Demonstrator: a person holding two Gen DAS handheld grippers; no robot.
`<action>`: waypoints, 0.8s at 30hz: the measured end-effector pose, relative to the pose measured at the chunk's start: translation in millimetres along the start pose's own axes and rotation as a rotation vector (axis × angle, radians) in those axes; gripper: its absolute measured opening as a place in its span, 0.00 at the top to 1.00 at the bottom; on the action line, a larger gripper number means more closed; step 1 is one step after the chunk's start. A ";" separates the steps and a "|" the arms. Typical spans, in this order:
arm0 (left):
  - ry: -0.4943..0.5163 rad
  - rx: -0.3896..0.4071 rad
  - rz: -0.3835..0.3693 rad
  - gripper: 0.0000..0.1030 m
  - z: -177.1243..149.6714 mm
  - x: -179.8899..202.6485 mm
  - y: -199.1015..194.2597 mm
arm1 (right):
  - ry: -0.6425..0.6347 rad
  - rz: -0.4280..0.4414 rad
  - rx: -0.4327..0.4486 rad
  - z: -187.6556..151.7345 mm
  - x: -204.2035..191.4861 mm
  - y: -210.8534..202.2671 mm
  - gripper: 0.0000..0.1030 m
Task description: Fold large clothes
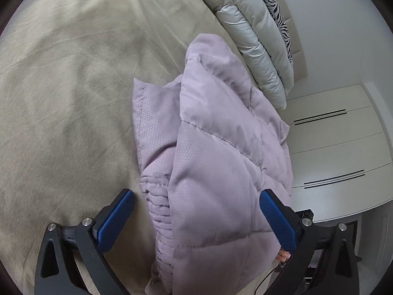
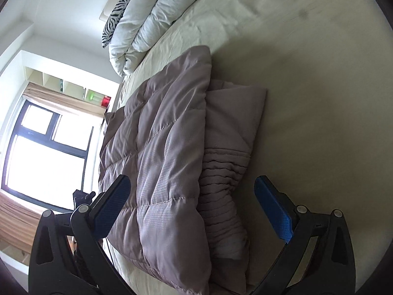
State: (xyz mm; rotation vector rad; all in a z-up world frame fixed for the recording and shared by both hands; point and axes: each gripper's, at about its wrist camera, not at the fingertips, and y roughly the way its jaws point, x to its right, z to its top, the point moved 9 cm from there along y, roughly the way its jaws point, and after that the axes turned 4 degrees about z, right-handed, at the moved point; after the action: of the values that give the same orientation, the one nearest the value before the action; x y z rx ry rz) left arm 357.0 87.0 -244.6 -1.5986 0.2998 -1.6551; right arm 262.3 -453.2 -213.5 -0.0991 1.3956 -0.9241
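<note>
Nearest the left wrist camera, the left gripper (image 1: 196, 218) is spread wide, its blue pads (image 1: 115, 218) apart on either side of the jacket (image 1: 211, 152) and gripping nothing. It hangs above the near end of the jacket, tilted down toward the bed, with one finger over the sheet (image 1: 68, 93) and the other over the jacket's outer edge. A bit of a hand (image 1: 283, 255) shows just under that finger.

The right gripper (image 2: 194, 206) also stands wide open, holding nothing. It points along the jacket (image 2: 162, 152) from its near end, one pad (image 2: 110, 209) over the quilted top layer, the other over the sheet (image 2: 307, 93) beside the gathered hem.

The jacket, a pale lilac quilted one, lies folded on the bed close to its edge, a broad padded panel laid over a narrower layer whose ribbed hem and one corner stick out on the inner side.

Farther along the same edge, apart from the jacket, lies a rolled white duvet (image 1: 250, 32), with a zebra-striped pillow (image 1: 275, 2) behind it. Past the bed are white drawers (image 1: 336, 147) in the left view, and a window (image 2: 41, 152) with shelves (image 2: 71, 88) above it in the right.
</note>
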 end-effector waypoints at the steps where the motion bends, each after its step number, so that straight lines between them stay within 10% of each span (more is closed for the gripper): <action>1: 0.013 -0.011 0.006 0.00 0.6 1.7 1.9 | -0.010 0.005 -0.024 1.4 -2.2 10.8 0.00; 8: 0.043 -0.026 -0.037 0.03 5.8 11.5 13.7 | -0.115 -0.028 -0.152 1.0 -14.9 66.4 0.02; 14: 0.082 -0.072 -0.053 0.43 3.6 17.1 27.8 | -0.187 -0.006 -0.125 -5.2 -24.2 66.3 0.28; 24: 0.127 -0.010 -0.059 0.67 -20.7 47.2 -23.1 | -0.352 -0.095 -0.024 -23.8 -88.7 23.9 0.60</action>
State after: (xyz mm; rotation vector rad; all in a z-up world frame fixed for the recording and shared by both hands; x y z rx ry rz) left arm 334.8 63.2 -198.5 -1.5255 0.3292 -1.8076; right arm 262.5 -373.3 -162.3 -0.3326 1.0822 -0.9178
